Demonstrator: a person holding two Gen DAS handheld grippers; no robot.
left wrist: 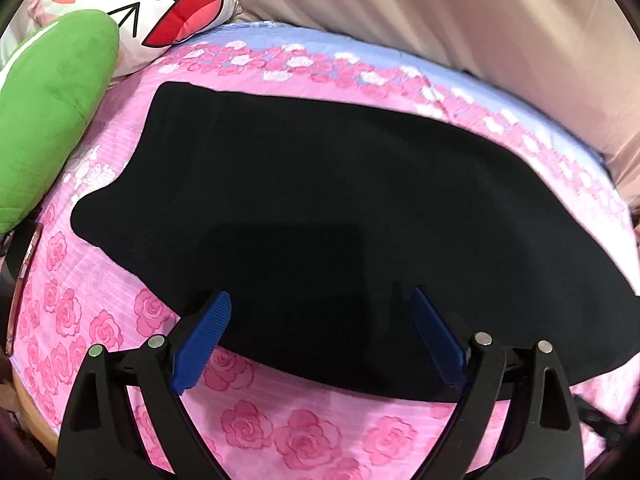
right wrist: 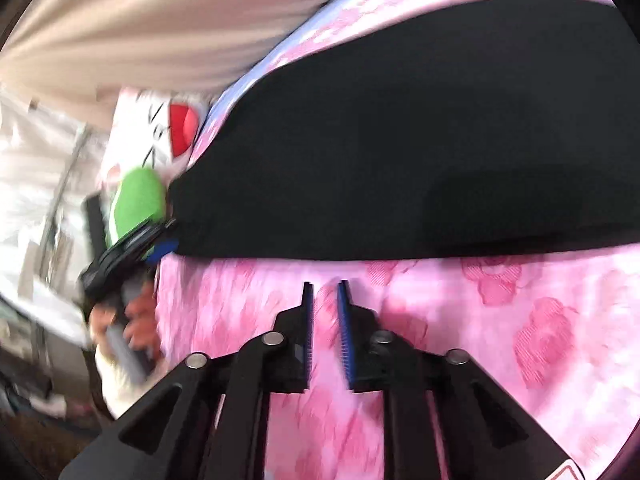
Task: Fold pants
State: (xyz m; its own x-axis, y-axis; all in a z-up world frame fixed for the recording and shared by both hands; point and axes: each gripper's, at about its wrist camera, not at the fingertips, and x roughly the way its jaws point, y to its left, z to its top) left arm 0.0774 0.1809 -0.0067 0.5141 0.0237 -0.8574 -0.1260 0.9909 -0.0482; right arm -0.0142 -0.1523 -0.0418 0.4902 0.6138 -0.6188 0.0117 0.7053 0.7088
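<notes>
Black pants (left wrist: pixel 320 208) lie flat on a pink rose-print bedsheet (left wrist: pixel 280 432), folded lengthwise into one long dark shape. My left gripper (left wrist: pixel 322 300) is open, its blue pads (left wrist: pixel 202 342) spread over the near edge of the pants, holding nothing. In the right wrist view the pants (right wrist: pixel 400 140) fill the upper half. My right gripper (right wrist: pixel 325 286) hovers over the sheet (right wrist: pixel 480 340) just short of the pants' edge, its jaws nearly together with a narrow gap and nothing between them. The left gripper also shows in that view (right wrist: pixel 120 252), at the pants' left end.
A green plush cushion (left wrist: pixel 52 112) and a white cartoon-face pillow (left wrist: pixel 160 4) sit at the bed's head. A beige curtain (left wrist: pixel 440 8) hangs behind the bed. A phone-like object (left wrist: pixel 24 280) lies at the left bed edge. The right wrist view is motion-blurred.
</notes>
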